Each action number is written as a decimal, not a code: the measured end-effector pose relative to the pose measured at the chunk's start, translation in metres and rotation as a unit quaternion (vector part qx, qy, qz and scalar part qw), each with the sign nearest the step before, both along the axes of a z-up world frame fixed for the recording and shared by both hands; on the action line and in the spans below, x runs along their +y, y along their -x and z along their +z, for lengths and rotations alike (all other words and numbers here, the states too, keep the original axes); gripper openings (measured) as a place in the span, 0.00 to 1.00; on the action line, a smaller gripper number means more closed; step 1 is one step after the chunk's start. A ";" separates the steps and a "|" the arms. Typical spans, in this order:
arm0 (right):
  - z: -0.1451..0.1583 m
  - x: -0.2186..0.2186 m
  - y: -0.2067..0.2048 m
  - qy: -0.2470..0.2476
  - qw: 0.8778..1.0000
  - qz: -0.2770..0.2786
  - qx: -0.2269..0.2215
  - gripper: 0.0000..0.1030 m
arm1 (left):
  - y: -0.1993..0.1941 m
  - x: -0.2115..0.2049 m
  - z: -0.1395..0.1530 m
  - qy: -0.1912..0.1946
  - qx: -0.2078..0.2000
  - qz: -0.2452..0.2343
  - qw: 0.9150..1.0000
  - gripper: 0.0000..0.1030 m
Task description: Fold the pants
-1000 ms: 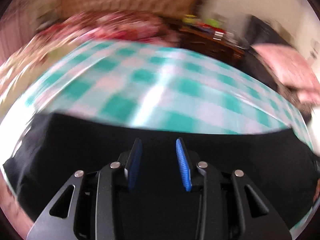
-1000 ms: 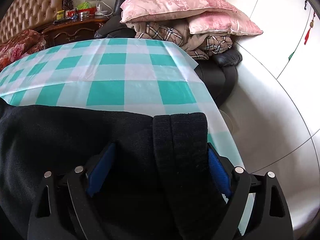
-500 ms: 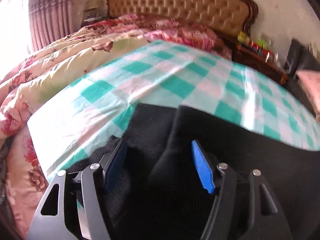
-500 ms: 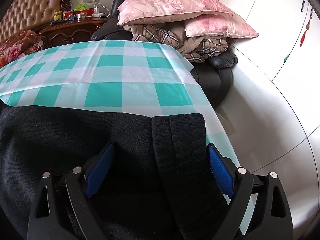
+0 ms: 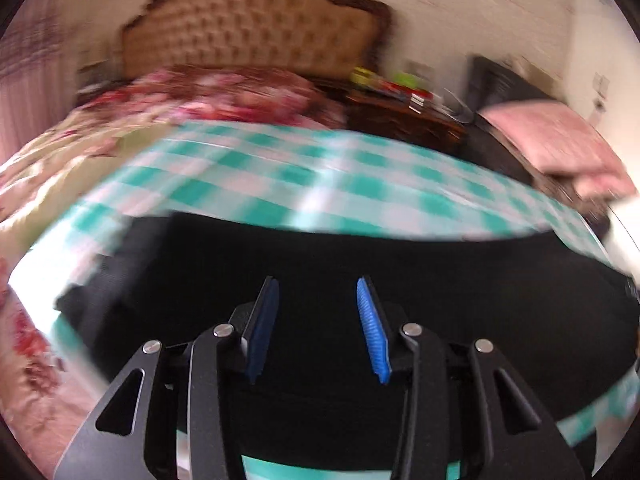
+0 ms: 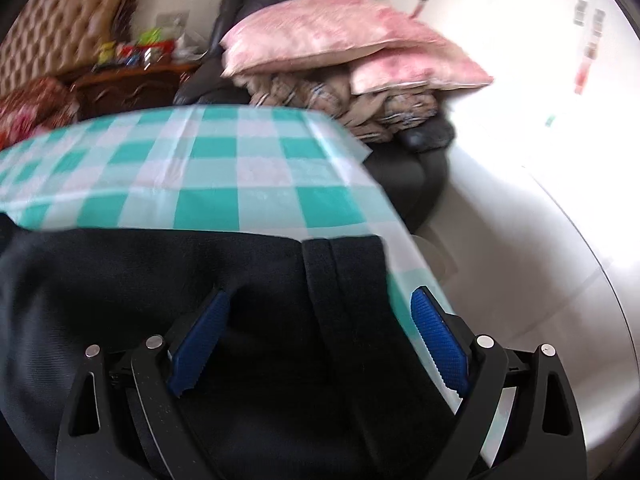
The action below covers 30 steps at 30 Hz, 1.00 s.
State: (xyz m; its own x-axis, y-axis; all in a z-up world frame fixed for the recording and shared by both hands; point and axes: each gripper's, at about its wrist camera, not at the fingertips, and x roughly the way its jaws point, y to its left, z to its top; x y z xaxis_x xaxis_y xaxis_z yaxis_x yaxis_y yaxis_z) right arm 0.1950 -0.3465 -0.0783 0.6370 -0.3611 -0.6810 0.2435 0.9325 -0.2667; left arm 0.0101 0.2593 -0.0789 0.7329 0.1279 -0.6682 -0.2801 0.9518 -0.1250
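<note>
Black pants point(image 5: 400, 264) lie across a table with a green-and-white checked cloth point(image 5: 320, 176). In the blurred left wrist view, my left gripper point(image 5: 318, 300) is open and empty above the dark fabric. In the right wrist view, the pants point(image 6: 160, 272) end in a ribbed waistband point(image 6: 344, 280) near the table's right edge. My right gripper point(image 6: 320, 312) is open wide, with its blue pads point(image 6: 436, 336) on either side of the waistband and nothing clamped.
A bed with a tufted headboard point(image 5: 256, 28) and floral bedding point(image 5: 80, 140) stands behind and to the left. A wooden nightstand point(image 6: 132, 84) and a dark chair piled with pink pillows point(image 6: 340, 44) stand behind the checked cloth point(image 6: 240, 176). A white floor lies to the right.
The left gripper has swung from the pants' left end back to the middle and its jaws have narrowed somewhat. The right gripper has shifted slightly, still open around the waistband.
</note>
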 end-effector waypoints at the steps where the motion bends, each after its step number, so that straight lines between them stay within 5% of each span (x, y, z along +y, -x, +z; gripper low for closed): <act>1: 0.009 0.007 0.012 -0.014 1.000 0.001 -0.014 0.86 | -0.004 -0.021 -0.004 0.005 0.006 -0.023 1.000 0.40; 4: 0.027 0.045 0.054 -0.057 0.996 0.059 -0.037 0.86 | -0.016 -0.069 -0.018 0.022 0.027 -0.073 0.997 0.40; 8: 0.017 0.089 0.088 -0.072 0.993 0.096 -0.013 0.86 | -0.028 -0.119 -0.029 0.043 0.055 -0.101 0.992 0.42; 10: 0.006 0.102 0.097 -0.087 0.990 0.107 0.007 0.86 | -0.030 -0.137 -0.030 0.053 0.063 -0.110 0.990 0.56; 13: -0.015 0.111 0.099 -0.082 0.990 0.107 0.037 0.86 | -0.034 -0.163 -0.039 0.050 0.084 -0.128 0.987 0.60; 18: -0.029 0.114 0.106 -0.067 0.991 0.109 0.037 0.86 | -0.034 -0.187 -0.051 0.009 0.106 -0.126 0.986 0.68; 30: -0.032 0.114 0.108 -0.069 0.991 0.112 0.035 0.88 | -0.038 -0.193 -0.053 -0.012 0.124 -0.114 0.986 0.77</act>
